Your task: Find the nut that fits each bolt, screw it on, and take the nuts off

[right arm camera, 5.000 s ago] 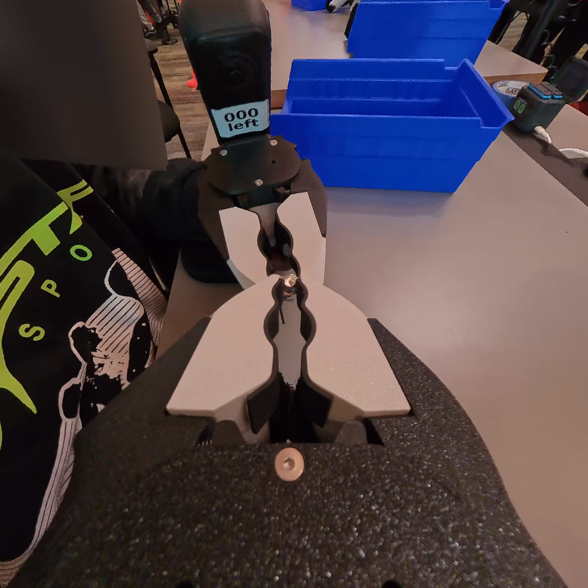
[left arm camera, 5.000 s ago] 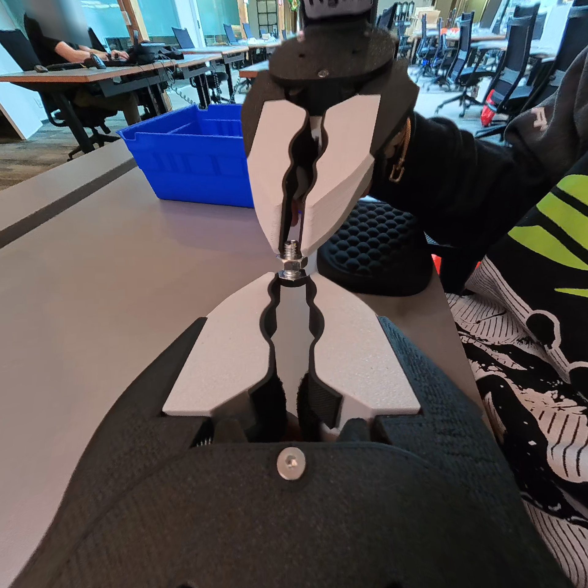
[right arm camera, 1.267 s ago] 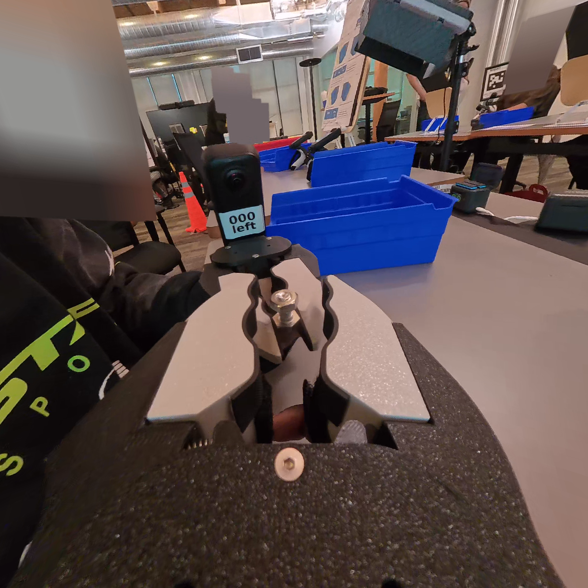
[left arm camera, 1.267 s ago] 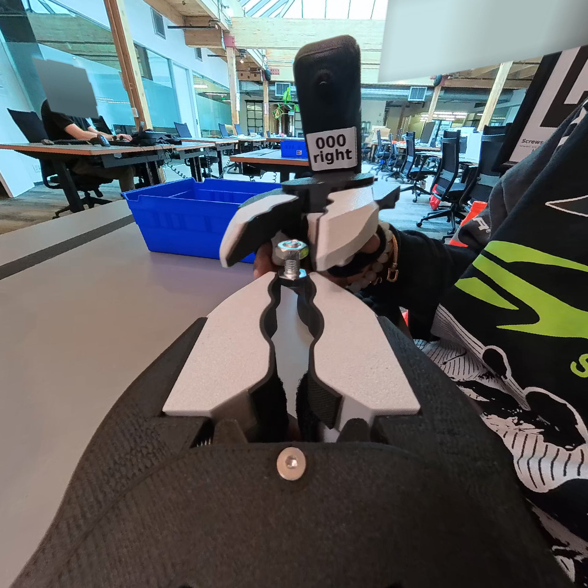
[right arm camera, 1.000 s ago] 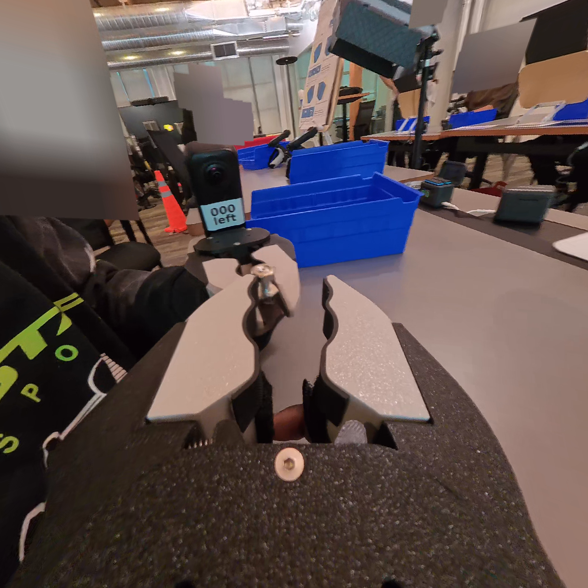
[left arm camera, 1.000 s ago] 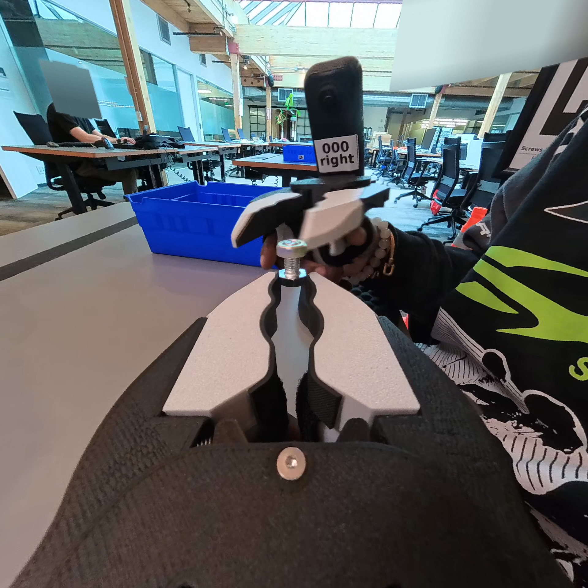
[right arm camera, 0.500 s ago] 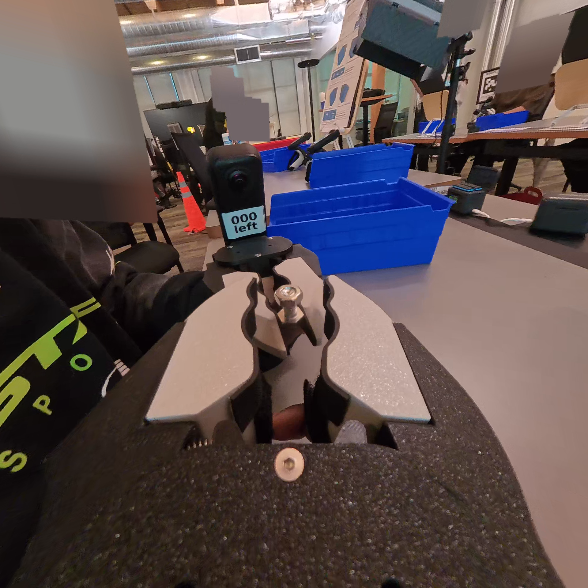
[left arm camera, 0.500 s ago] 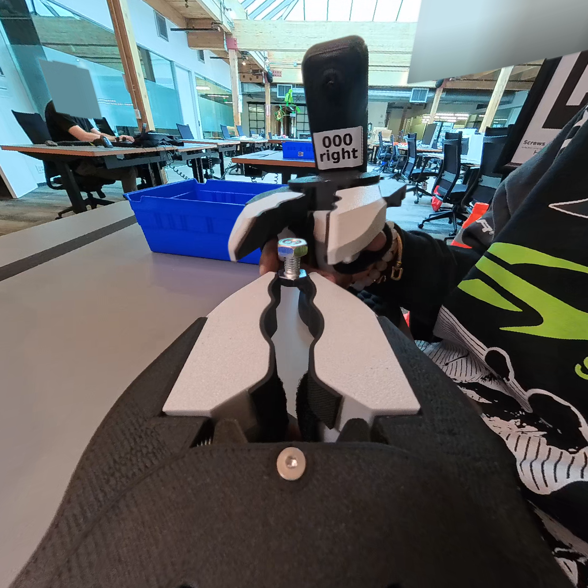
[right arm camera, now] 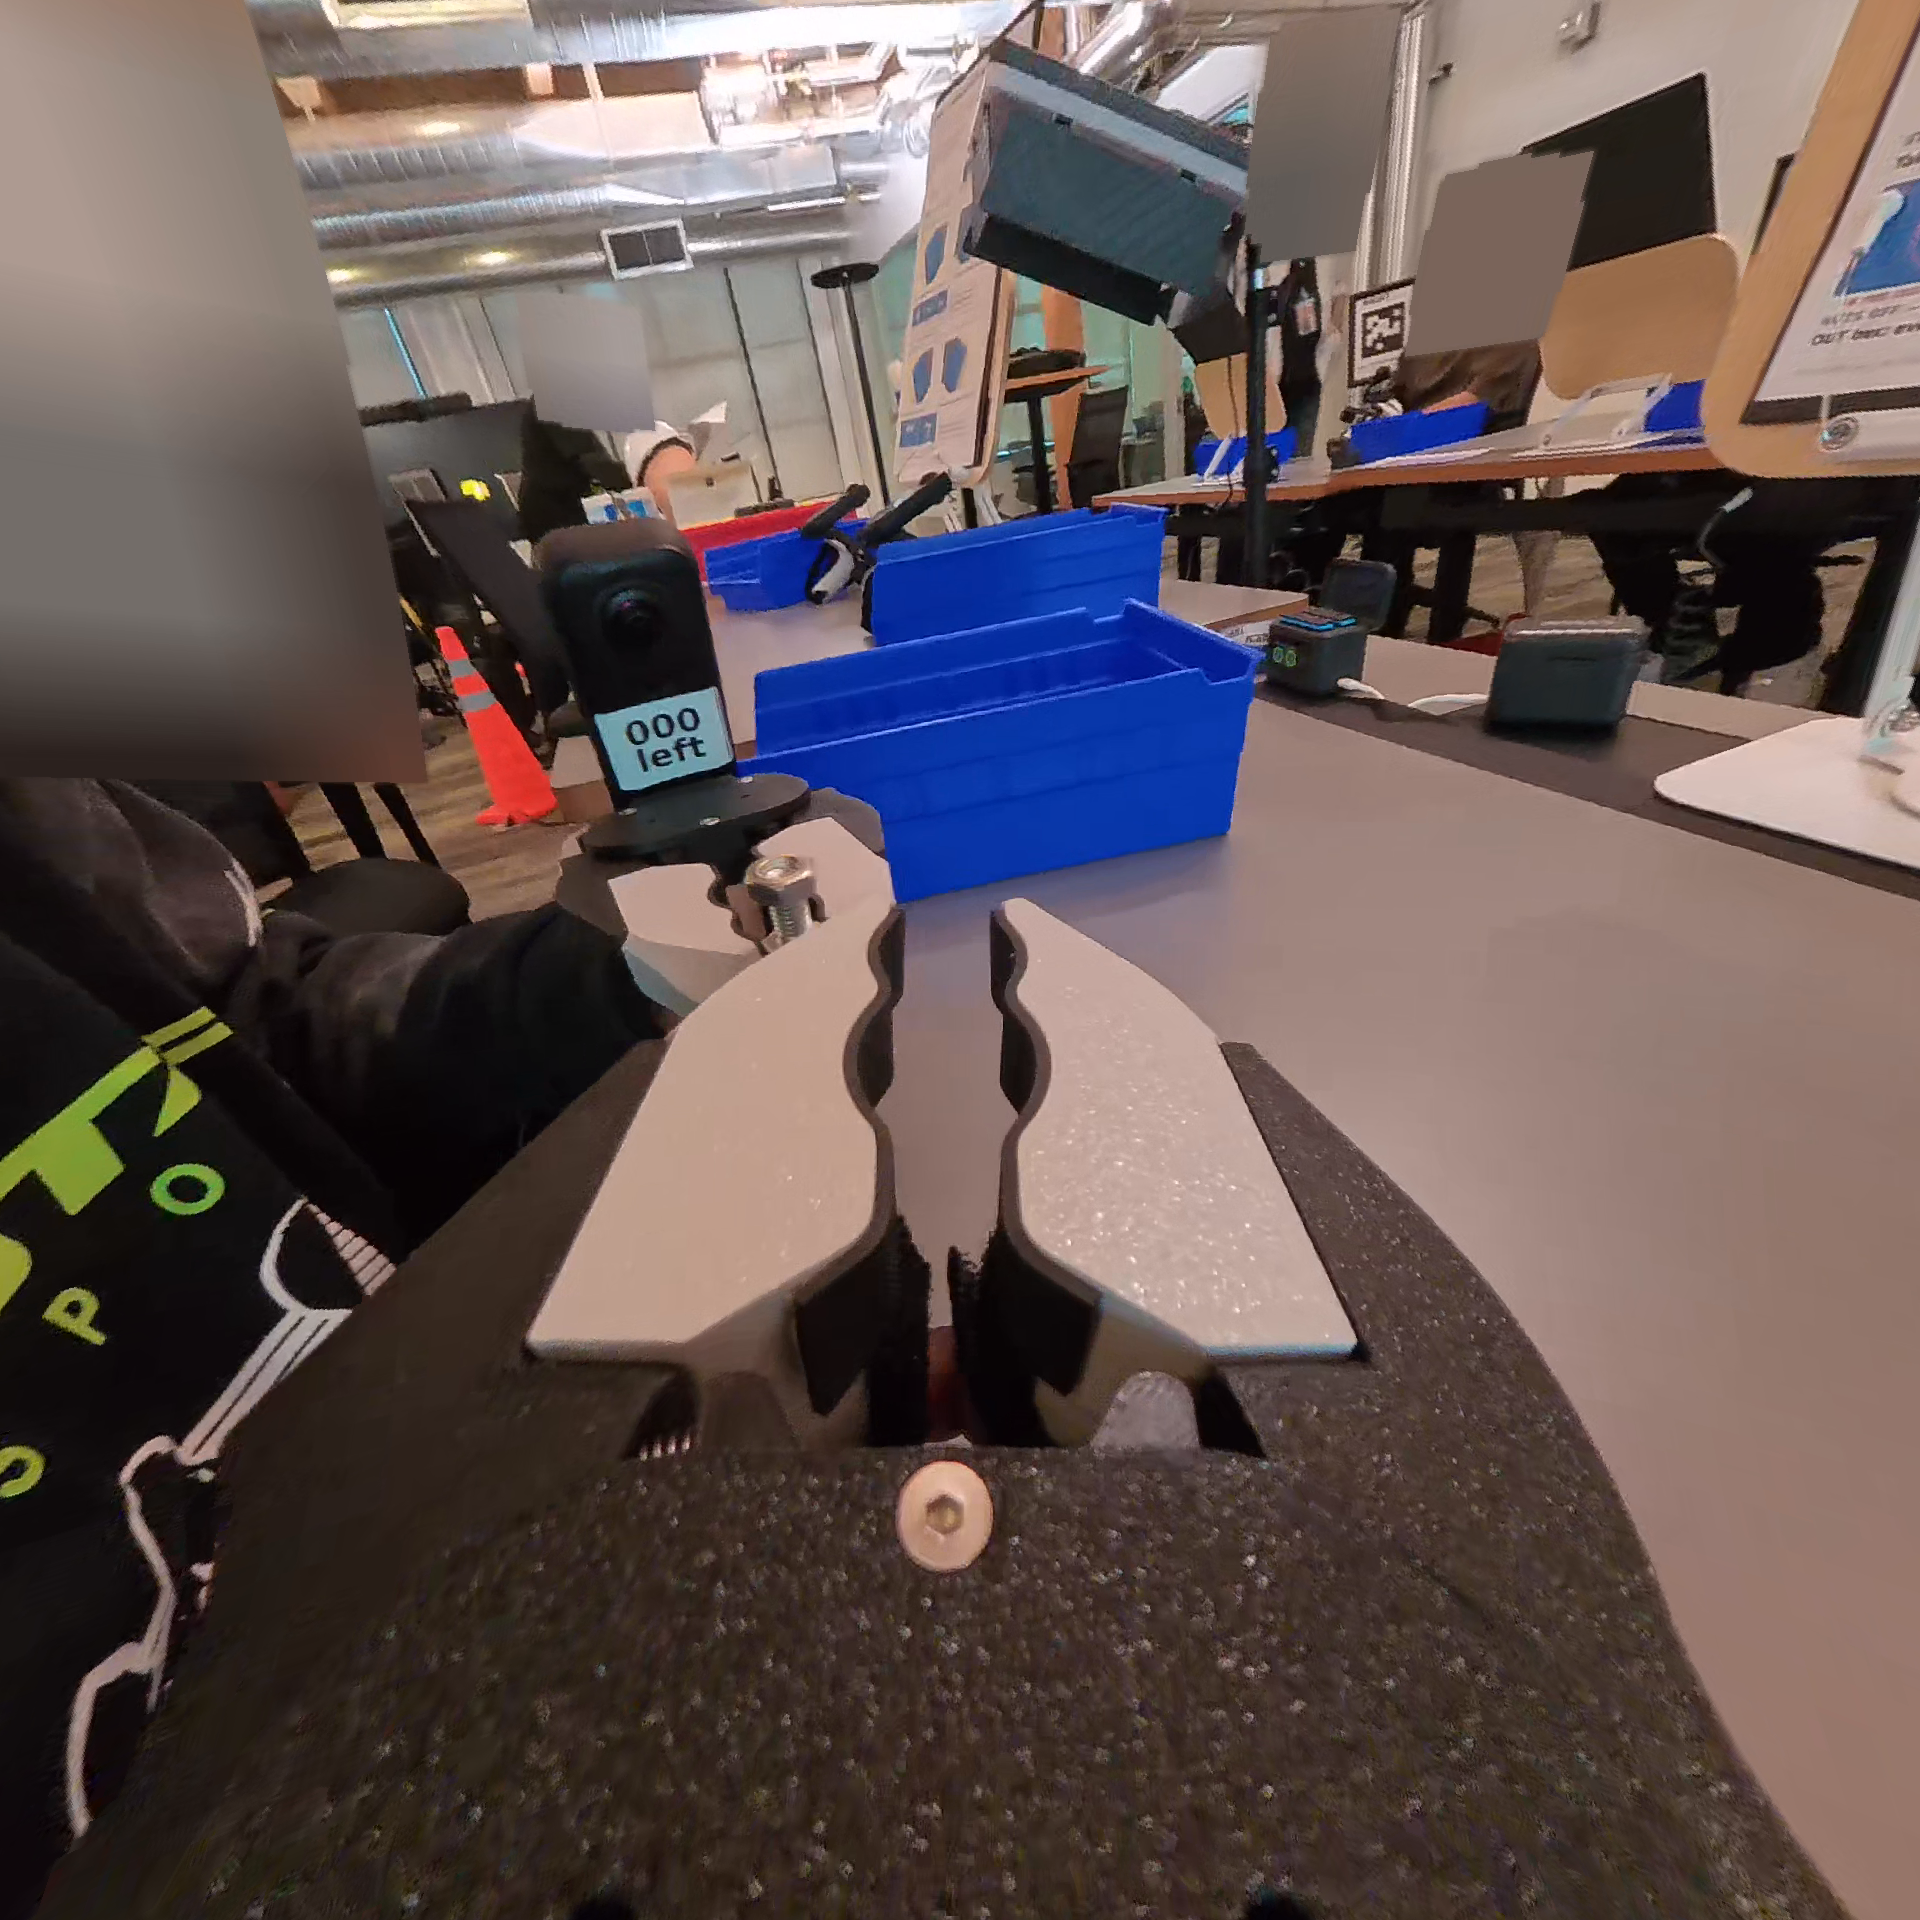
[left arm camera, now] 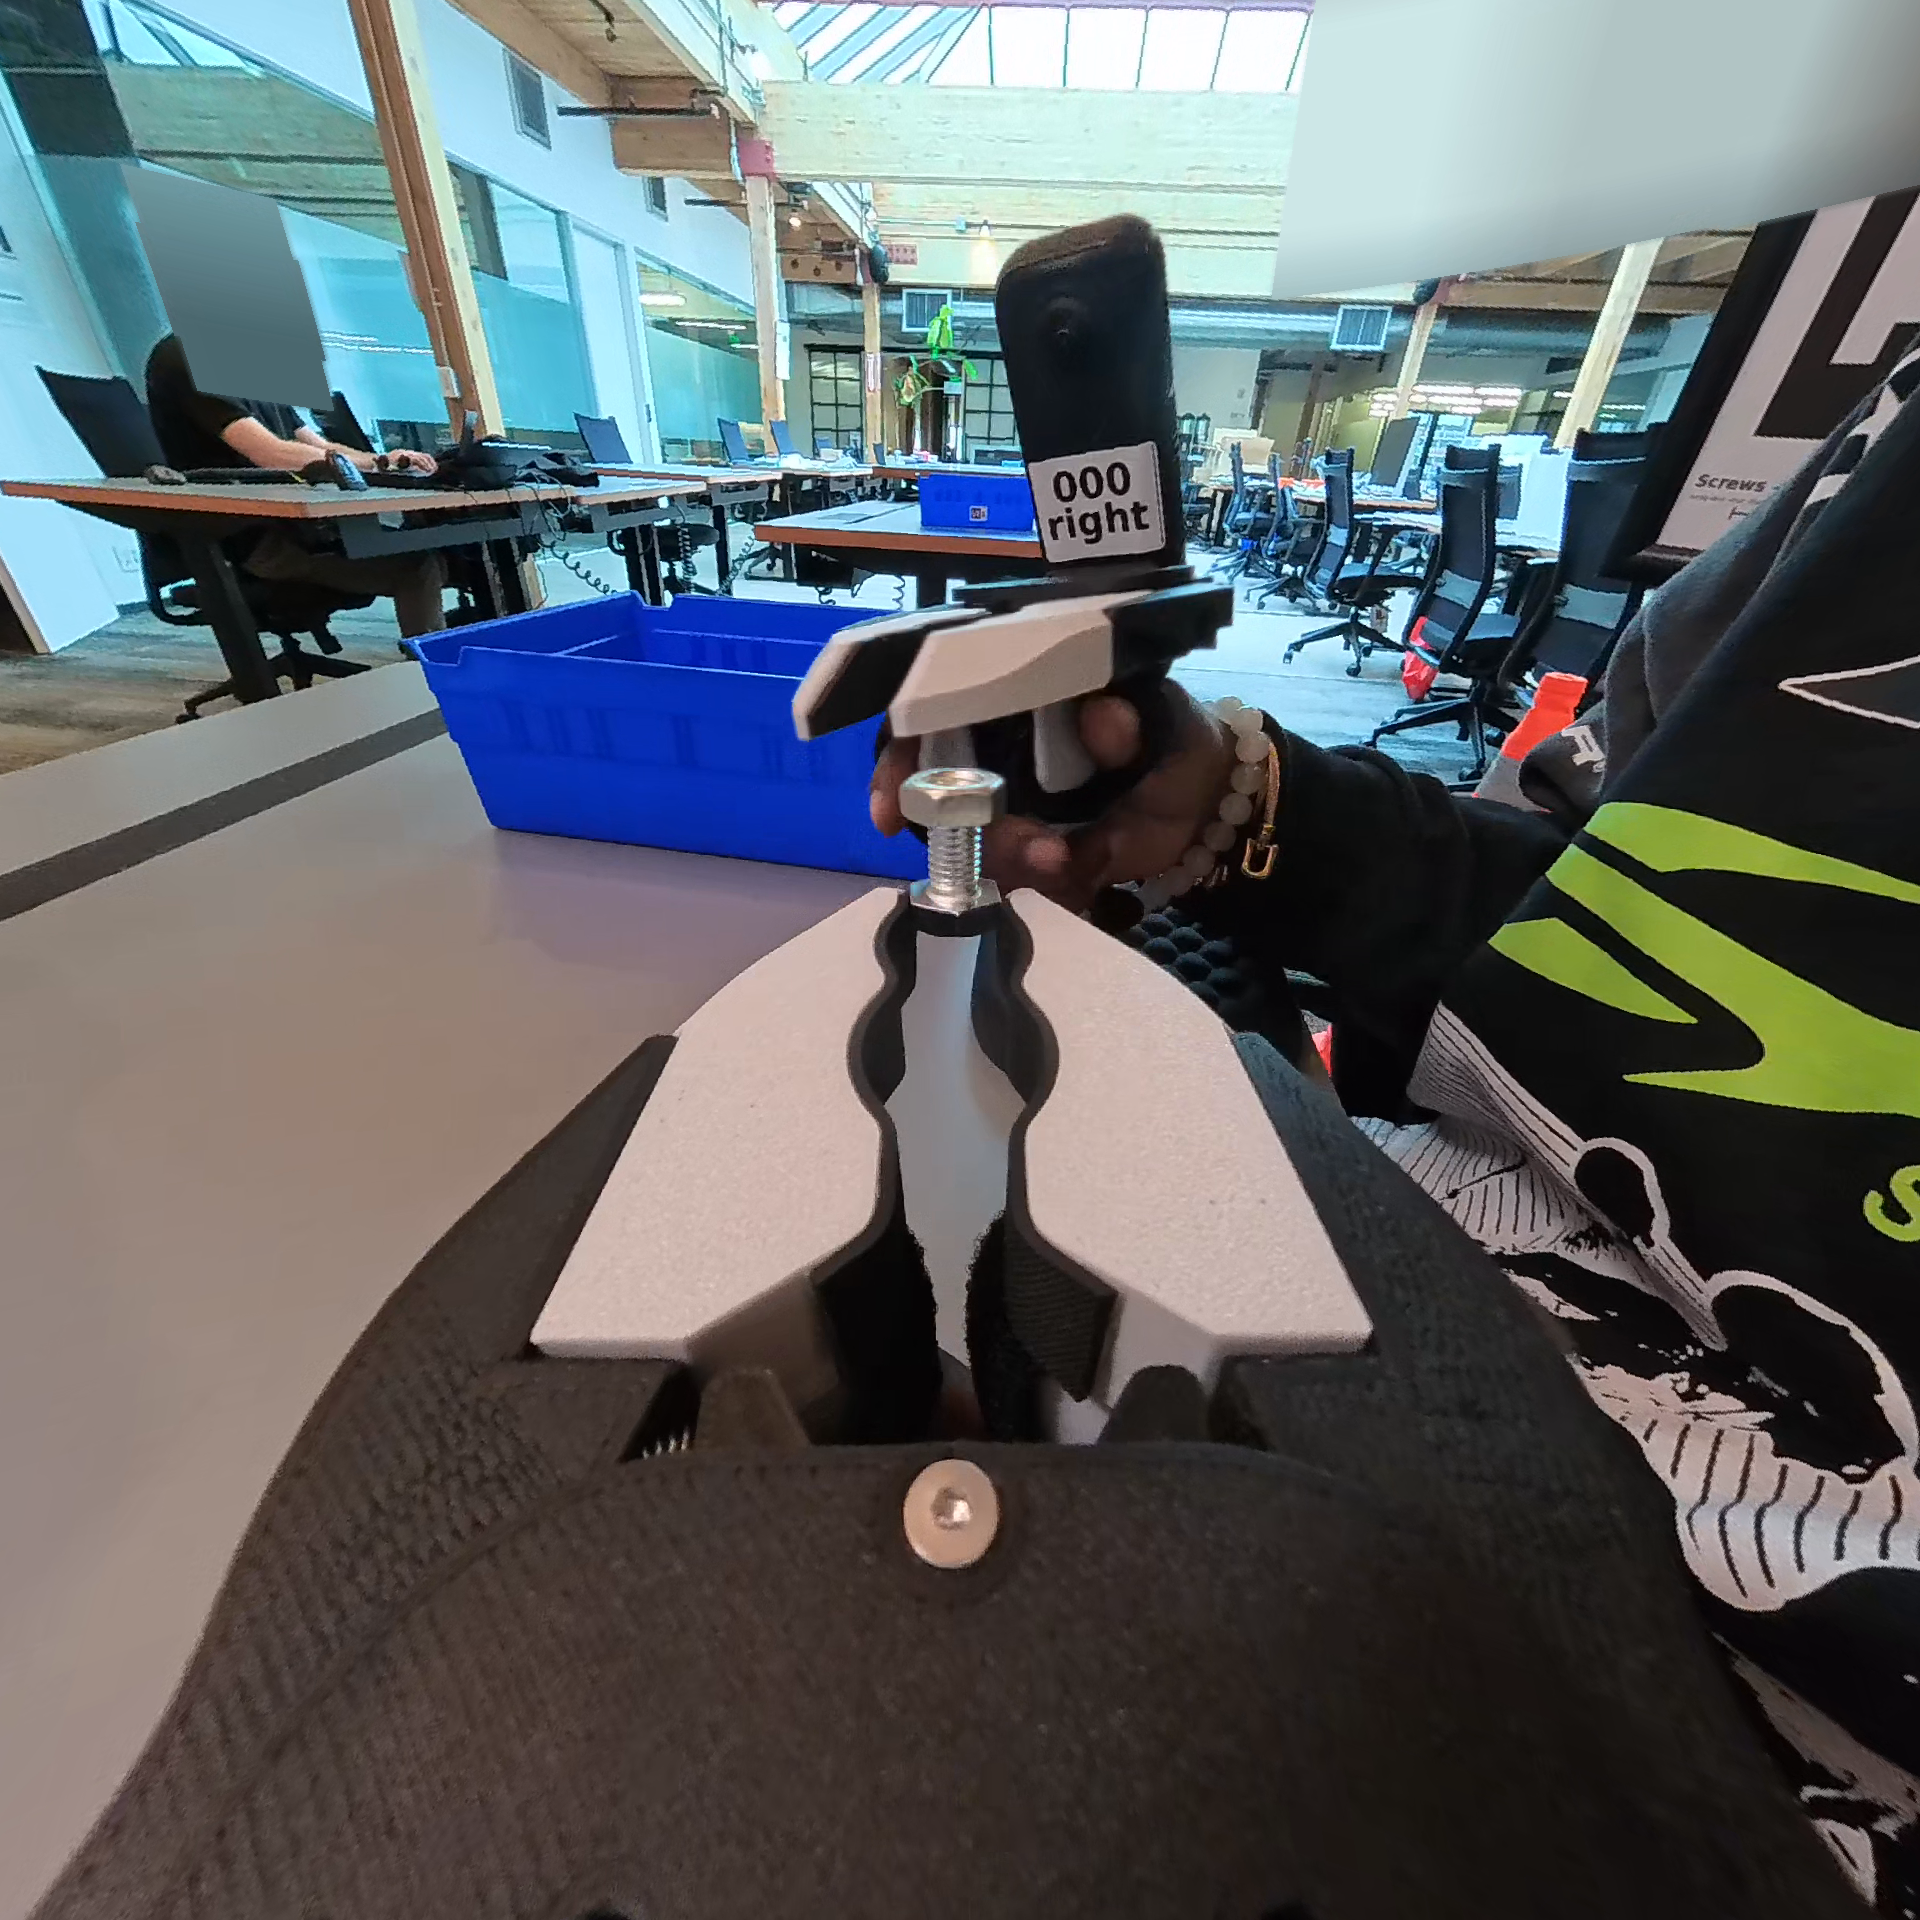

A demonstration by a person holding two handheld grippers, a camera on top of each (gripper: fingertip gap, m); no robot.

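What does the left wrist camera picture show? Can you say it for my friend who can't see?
The left gripper pinches the head of a silver threaded bolt standing upright, with a silver hex nut at its top end. Behind it, a hand holds the right gripper just above, near a blue plastic bin on the grey table.

Bolt point(left arm camera: 953, 844) and nut point(left arm camera: 951, 798) are showing bright silver. Bin point(left arm camera: 665, 717) is showing solid blue; table point(left arm camera: 260, 987) plain grey with a dark stripe. Gripper fingers point(left arm camera: 748, 1122) are showing pale grey over black. Person's sleeve point(left arm camera: 1382, 883) is showing black; shirt print black, white, lime green.
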